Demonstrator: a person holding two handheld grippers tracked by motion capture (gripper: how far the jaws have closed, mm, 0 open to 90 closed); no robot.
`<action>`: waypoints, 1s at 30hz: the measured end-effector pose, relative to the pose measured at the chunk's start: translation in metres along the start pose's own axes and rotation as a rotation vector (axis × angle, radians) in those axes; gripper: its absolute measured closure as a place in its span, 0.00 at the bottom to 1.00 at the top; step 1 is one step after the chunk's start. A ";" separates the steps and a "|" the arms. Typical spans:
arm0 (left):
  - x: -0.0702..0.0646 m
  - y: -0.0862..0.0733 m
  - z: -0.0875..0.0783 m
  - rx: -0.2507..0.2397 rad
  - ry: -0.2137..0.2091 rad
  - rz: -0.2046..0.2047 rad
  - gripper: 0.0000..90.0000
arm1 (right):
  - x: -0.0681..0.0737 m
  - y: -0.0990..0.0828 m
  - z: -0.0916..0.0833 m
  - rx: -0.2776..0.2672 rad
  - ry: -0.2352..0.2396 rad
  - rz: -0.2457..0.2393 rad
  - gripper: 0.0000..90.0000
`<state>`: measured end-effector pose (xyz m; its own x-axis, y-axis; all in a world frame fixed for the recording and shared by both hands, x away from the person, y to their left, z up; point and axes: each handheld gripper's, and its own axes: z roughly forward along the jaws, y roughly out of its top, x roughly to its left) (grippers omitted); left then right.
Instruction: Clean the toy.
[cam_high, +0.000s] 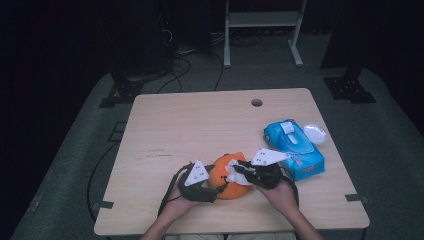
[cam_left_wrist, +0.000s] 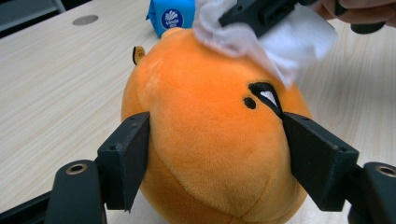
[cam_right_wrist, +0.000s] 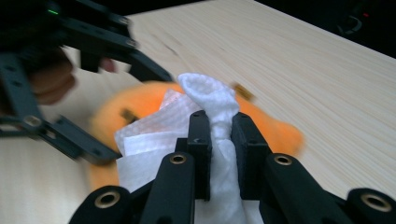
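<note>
Wooden table: left gripper clamps the orange plush toy while right gripper, pinching a white wipe, scrubs its top; next, probably sweep across.

Orange plush toy (white wipe)

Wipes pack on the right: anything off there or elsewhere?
Only a small thing: the blue wipes pack lies with its lid flap open, and a round white cap lies beside it on the table. Nothing is spilled or damaged.
</note>
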<state>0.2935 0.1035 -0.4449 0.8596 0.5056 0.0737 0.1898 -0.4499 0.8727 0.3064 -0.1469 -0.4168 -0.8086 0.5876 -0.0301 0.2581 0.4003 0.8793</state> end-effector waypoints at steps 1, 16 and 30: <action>0.002 -0.001 -0.001 0.001 -0.002 -0.010 0.30 | -0.005 -0.003 -0.001 0.004 -0.014 0.007 0.87; 0.007 -0.003 -0.004 -0.032 -0.018 -0.070 0.28 | 0.003 -0.003 0.001 -0.002 0.035 0.023 0.87; 0.006 -0.005 -0.002 -0.021 -0.012 -0.069 0.31 | -0.005 -0.005 -0.001 0.003 0.019 0.043 0.87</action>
<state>0.2963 0.1102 -0.4474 0.8504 0.5261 0.0070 0.2392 -0.3984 0.8855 0.3092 -0.1524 -0.4208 -0.8065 0.5909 0.0164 0.2944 0.3775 0.8780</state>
